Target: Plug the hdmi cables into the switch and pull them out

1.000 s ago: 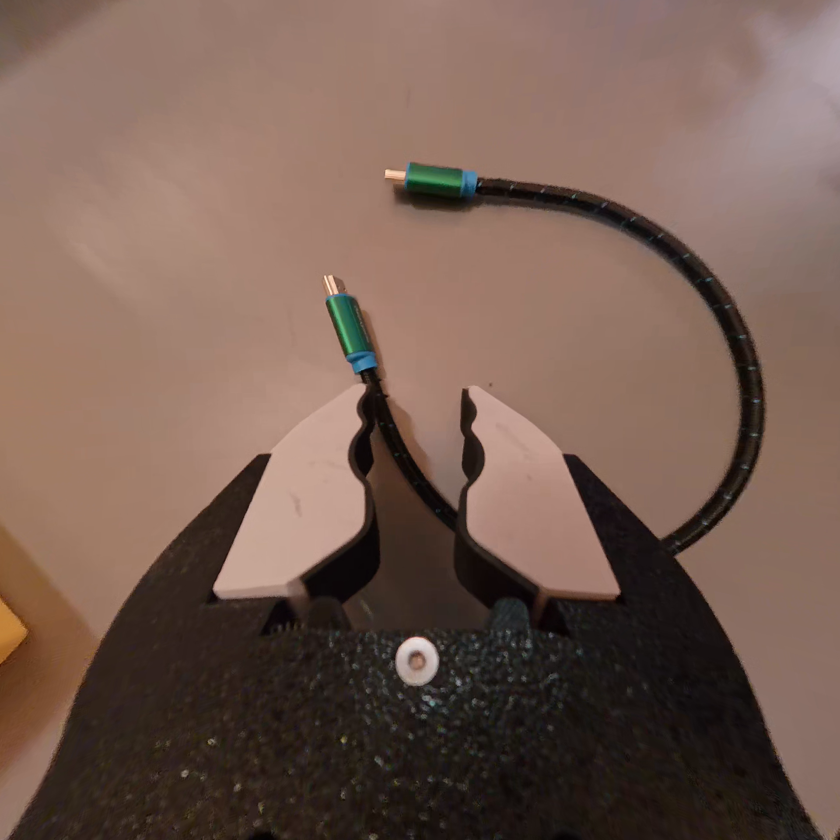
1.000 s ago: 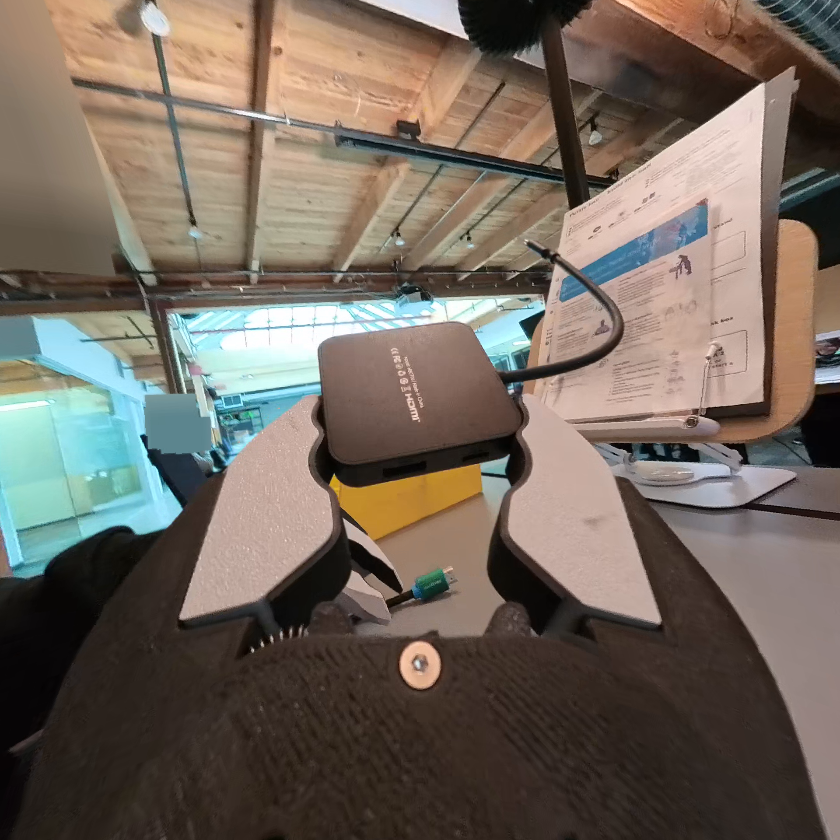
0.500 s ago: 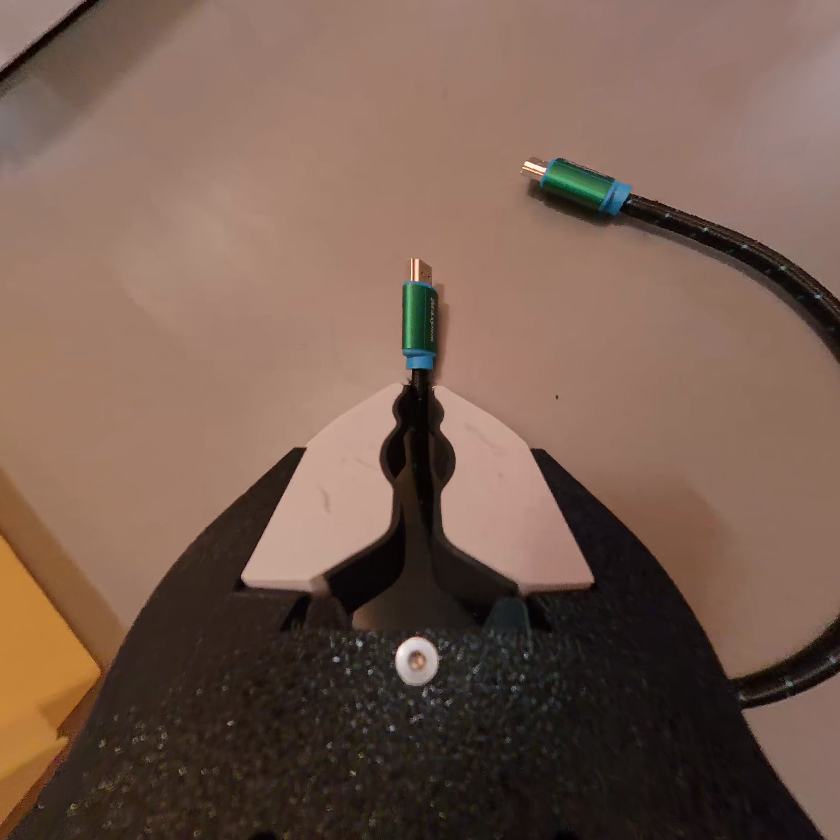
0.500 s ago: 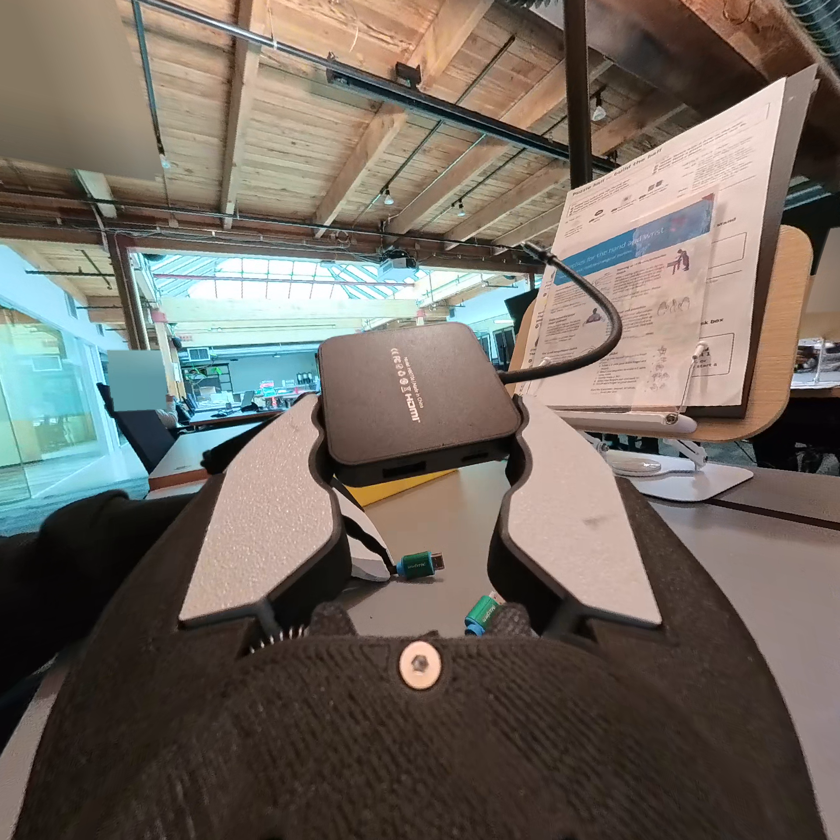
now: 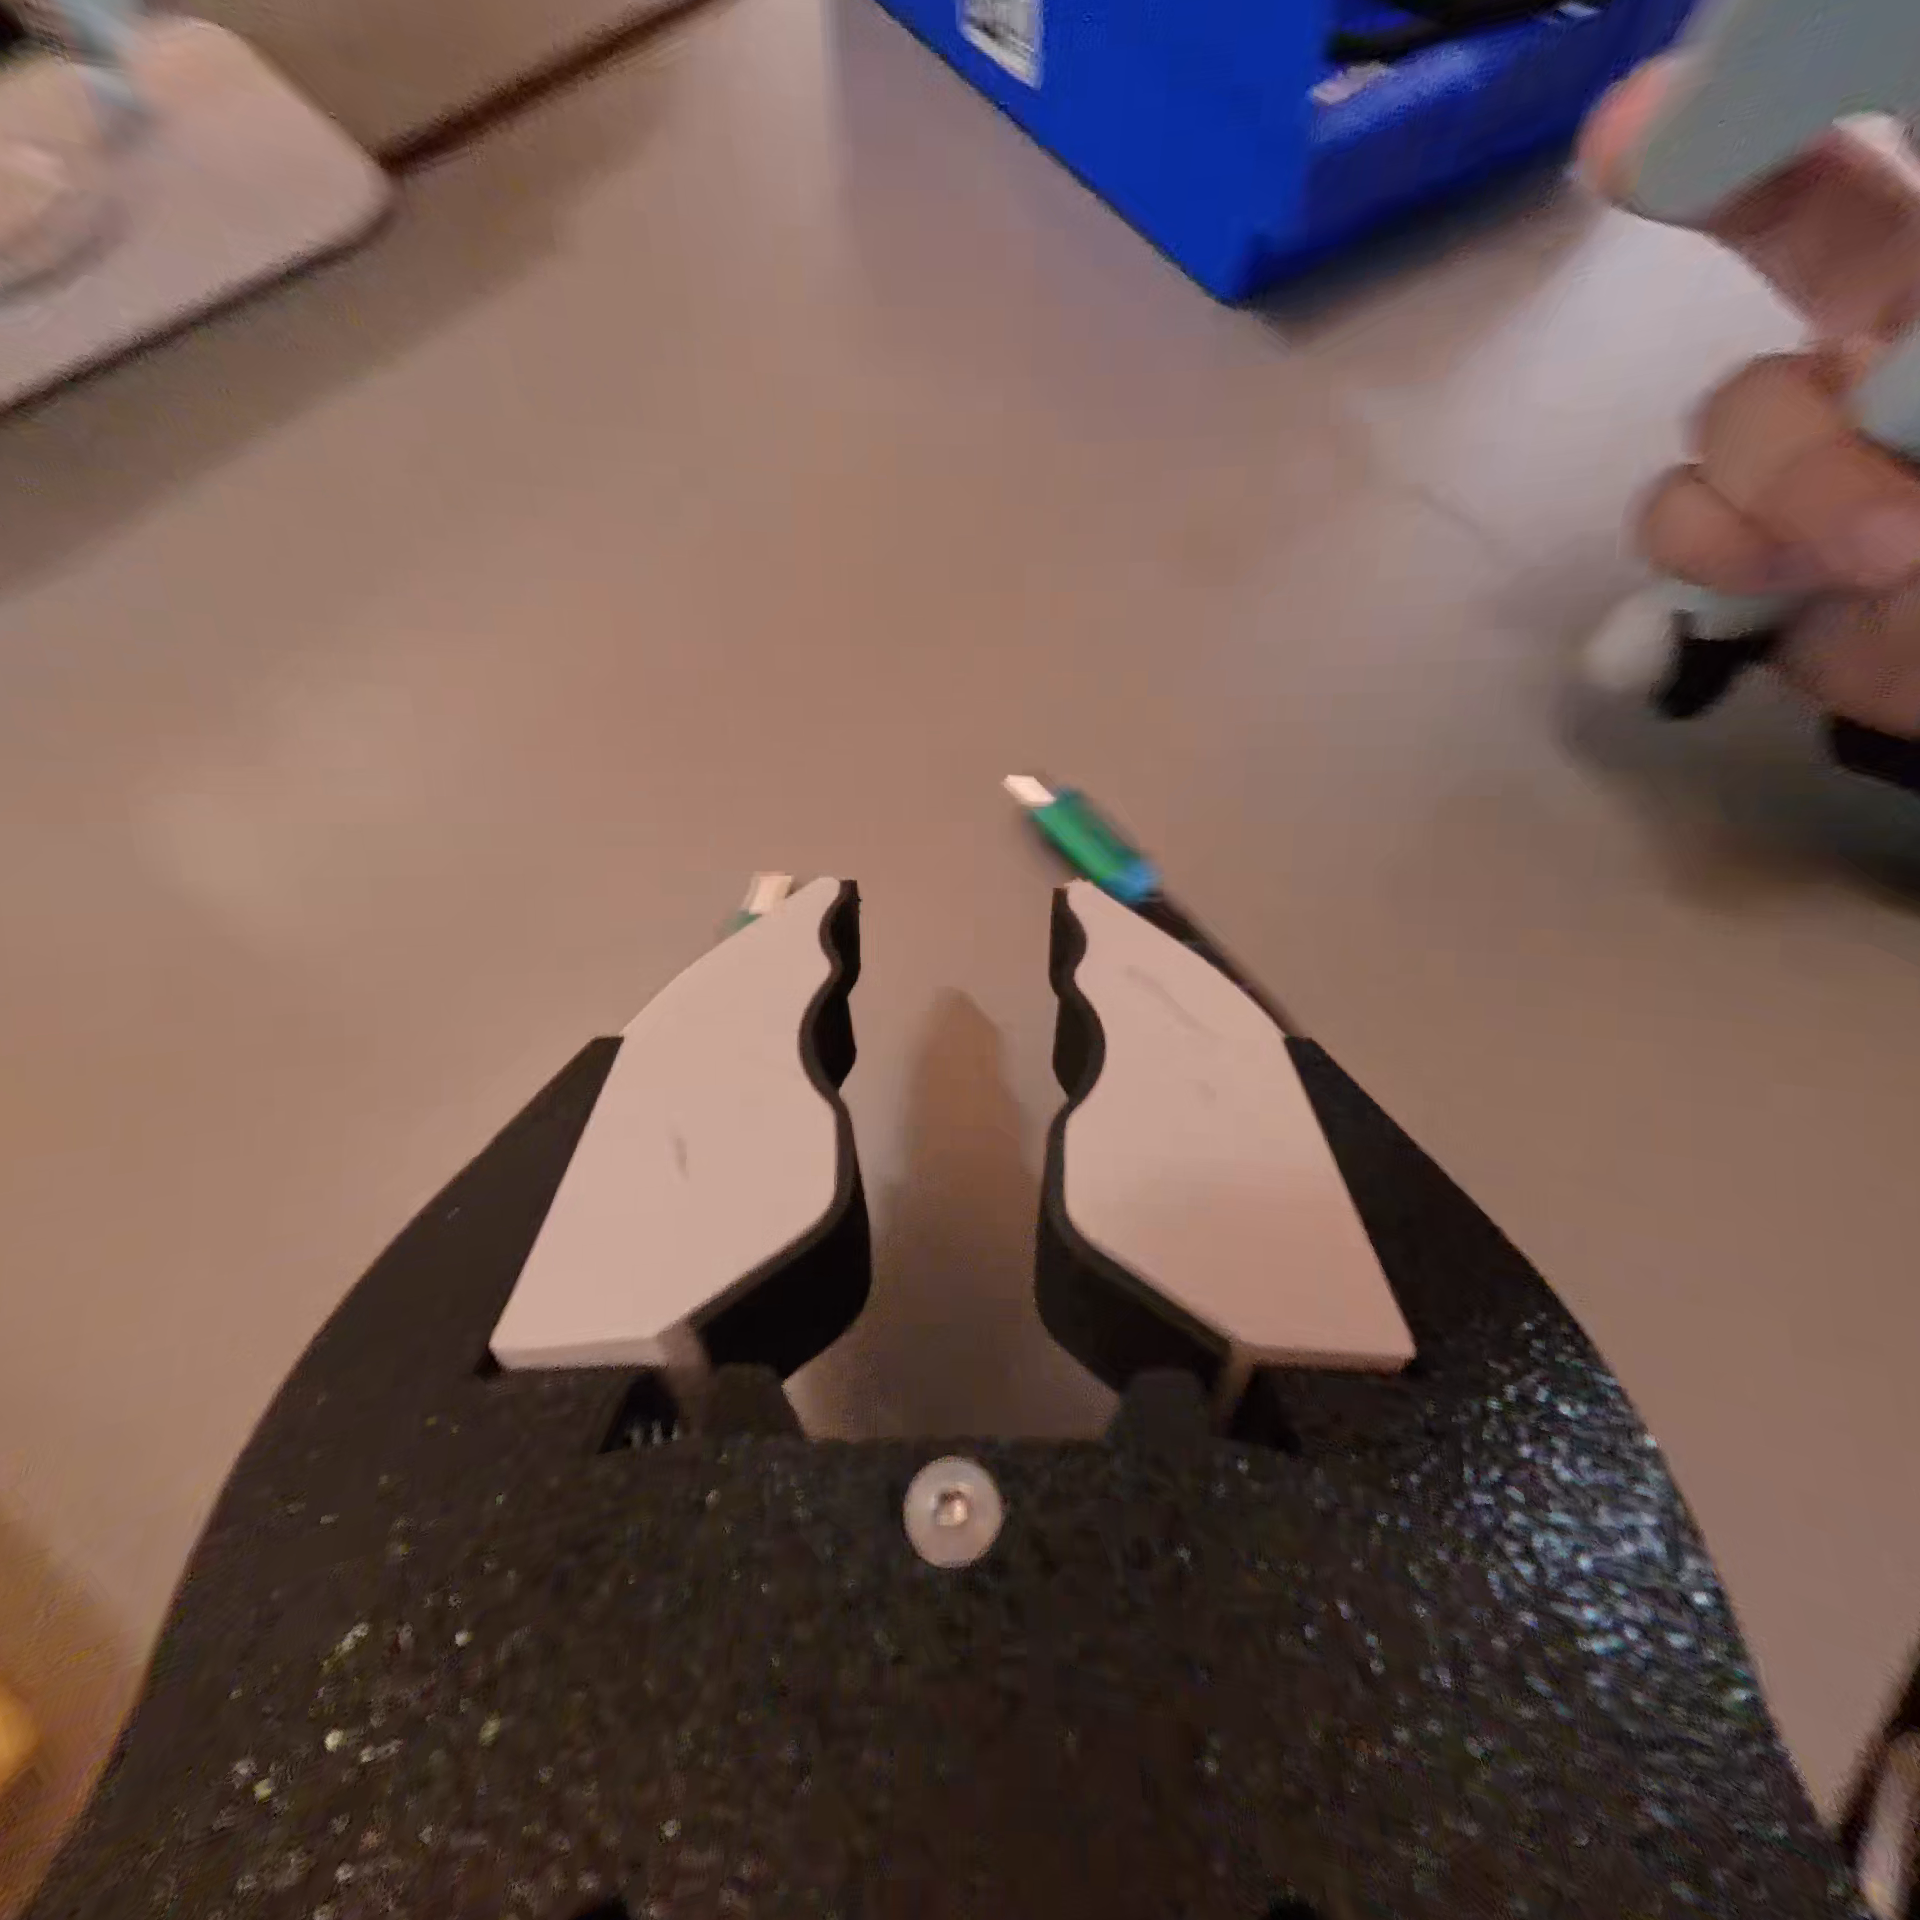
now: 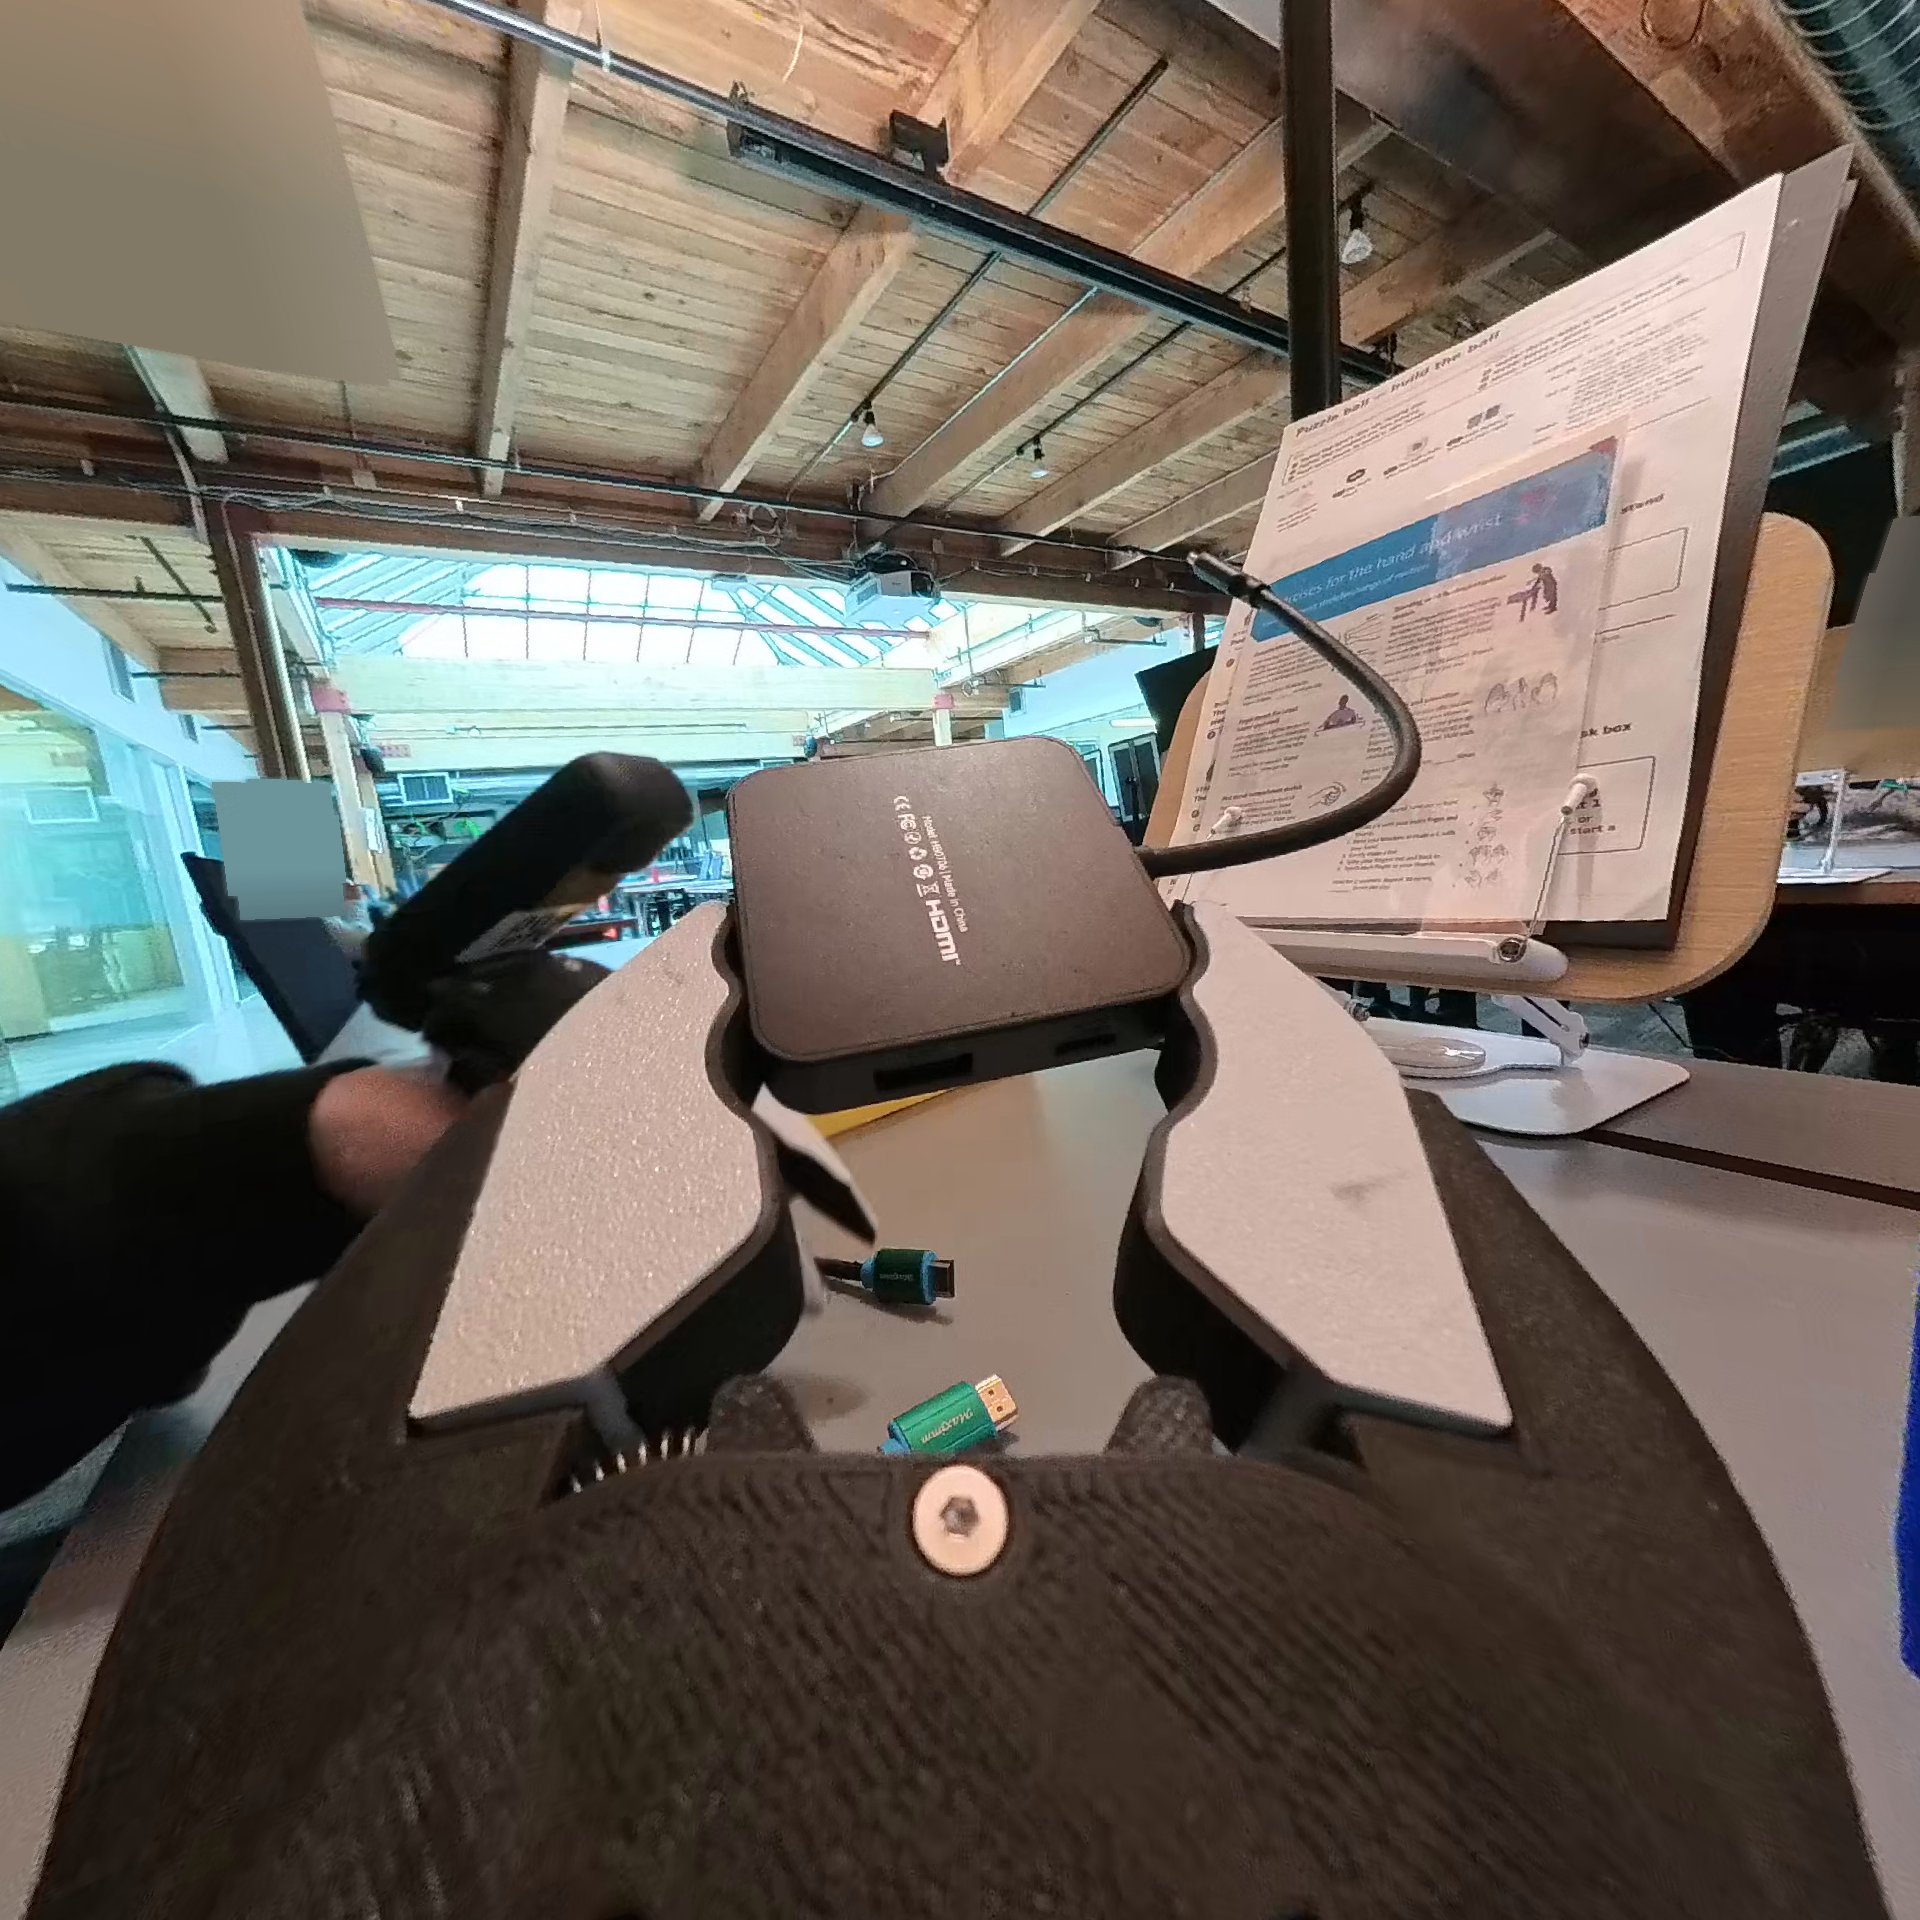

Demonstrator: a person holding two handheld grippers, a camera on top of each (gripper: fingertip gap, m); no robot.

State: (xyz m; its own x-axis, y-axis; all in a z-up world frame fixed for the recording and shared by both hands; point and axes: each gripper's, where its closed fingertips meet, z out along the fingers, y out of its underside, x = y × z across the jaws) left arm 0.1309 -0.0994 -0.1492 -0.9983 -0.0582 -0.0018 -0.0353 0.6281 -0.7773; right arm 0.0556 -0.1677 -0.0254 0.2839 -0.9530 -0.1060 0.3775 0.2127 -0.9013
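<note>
My right gripper (image 6: 956, 920) is shut on the black HDMI switch (image 6: 935, 894) and holds it above the table, ports facing me. The switch's short black lead (image 6: 1351, 779) curls up to the right. My left gripper (image 5: 954, 894) is open and empty, low over the table. One green HDMI plug (image 5: 1091, 847) lies just right of its right fingertip. The tip of a second plug (image 5: 767, 894) peeks out behind its left fingertip. In the right wrist view both plugs (image 6: 904, 1276) (image 6: 951, 1425) lie on the table below the switch.
A blue box (image 5: 1247, 135) stands at the far right of the table. A document stand with papers (image 6: 1507, 675) is behind the switch. A yellow block (image 6: 883, 1117) is under the switch's far side. A person's hand (image 5: 1787, 499) holds the right gripper.
My left gripper was shut on the cable behind a green plug and has opened and let it go. Its view has swung up towards the blue box. The right gripper still holds the switch.
</note>
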